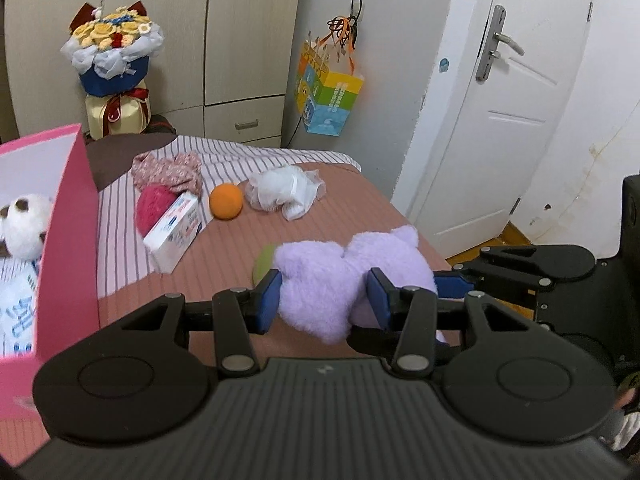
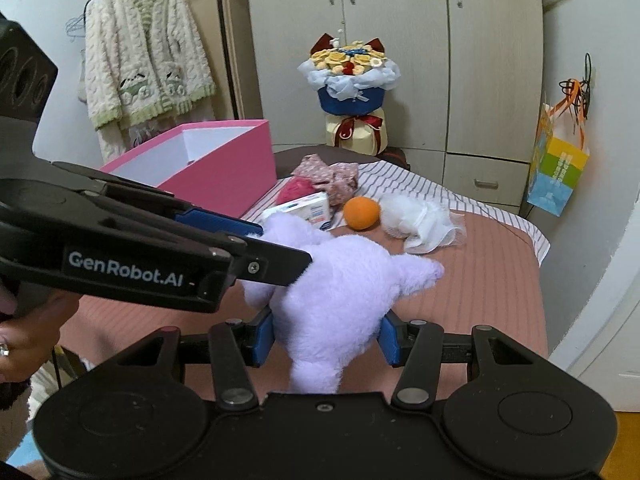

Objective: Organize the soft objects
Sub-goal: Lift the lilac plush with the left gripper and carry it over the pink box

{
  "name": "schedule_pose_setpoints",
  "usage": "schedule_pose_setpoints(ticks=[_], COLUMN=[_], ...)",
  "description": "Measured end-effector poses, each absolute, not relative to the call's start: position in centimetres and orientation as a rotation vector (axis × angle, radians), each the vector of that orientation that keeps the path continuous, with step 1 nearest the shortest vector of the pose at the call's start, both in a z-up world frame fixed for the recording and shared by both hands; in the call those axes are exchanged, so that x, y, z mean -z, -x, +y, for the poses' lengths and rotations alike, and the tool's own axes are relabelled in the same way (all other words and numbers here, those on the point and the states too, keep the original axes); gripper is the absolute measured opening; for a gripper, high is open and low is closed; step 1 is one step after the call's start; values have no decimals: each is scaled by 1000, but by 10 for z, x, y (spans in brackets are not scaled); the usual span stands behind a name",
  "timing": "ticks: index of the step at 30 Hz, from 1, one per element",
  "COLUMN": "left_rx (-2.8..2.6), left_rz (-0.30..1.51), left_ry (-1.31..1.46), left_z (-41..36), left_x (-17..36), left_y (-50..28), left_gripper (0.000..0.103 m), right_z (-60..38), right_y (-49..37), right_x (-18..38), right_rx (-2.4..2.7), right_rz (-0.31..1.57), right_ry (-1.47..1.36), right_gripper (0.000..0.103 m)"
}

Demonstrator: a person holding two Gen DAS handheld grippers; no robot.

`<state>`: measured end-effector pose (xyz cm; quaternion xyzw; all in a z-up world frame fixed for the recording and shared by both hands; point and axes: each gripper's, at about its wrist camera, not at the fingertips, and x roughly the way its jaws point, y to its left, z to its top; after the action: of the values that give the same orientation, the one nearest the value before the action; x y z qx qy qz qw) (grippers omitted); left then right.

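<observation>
I hold 2 grippers, 1 in each hand. My left gripper (image 1: pixel 322 300) is squeezed partway shut on the purple plush toy (image 1: pixel 340 280), with its blue pads pressing into the fluffy fur on both sides. My right gripper (image 2: pixel 326 338) is squeezed partway shut on the same toy (image 2: pixel 340 292), on another part of it. The toy hangs between the 2 grippers, up off the bed (image 1: pixel 352 200).

On the bed behind the toy sit an orange ball (image 1: pixel 226 202), a white crumpled cloth (image 1: pixel 286 192), a white box (image 1: pixel 174 234), a pink fuzzy thing (image 1: pixel 152 206) and a flowery cloth (image 1: pixel 168 170). A green ball (image 1: pixel 264 264) peeks out just beside the toy. The pink box (image 1: pixel 68 240) stands open on the left side of the bed, and a panda toy (image 1: pixel 24 226) is inside it.
</observation>
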<state>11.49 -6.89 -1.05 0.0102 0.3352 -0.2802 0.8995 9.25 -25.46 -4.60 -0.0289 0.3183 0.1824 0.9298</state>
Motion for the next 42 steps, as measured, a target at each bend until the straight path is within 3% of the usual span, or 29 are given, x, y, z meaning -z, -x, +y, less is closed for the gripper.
schedule_pose_setpoints(ticks=[18,28,33,42], left_rx=[510,410,343,310], left_rz=[819,816,724,649], left_ry=[64,132,155,189], left_z=[27,97,124,147], left_x=[-3,-33,-49,-58], left_y=[-55,-27,-21,-70], left_gripper=[44,44,45,45], right_z=[-177,-121,-95,-73], right_y=[-54,-44,-54,-96], right_x=[23,-4,-20,-35], right_rx=[-583,-752,-794,-778], right_rz=[828,768,707,563], right_ry=[127,178,199,187], right_gripper=[57,57,57,58])
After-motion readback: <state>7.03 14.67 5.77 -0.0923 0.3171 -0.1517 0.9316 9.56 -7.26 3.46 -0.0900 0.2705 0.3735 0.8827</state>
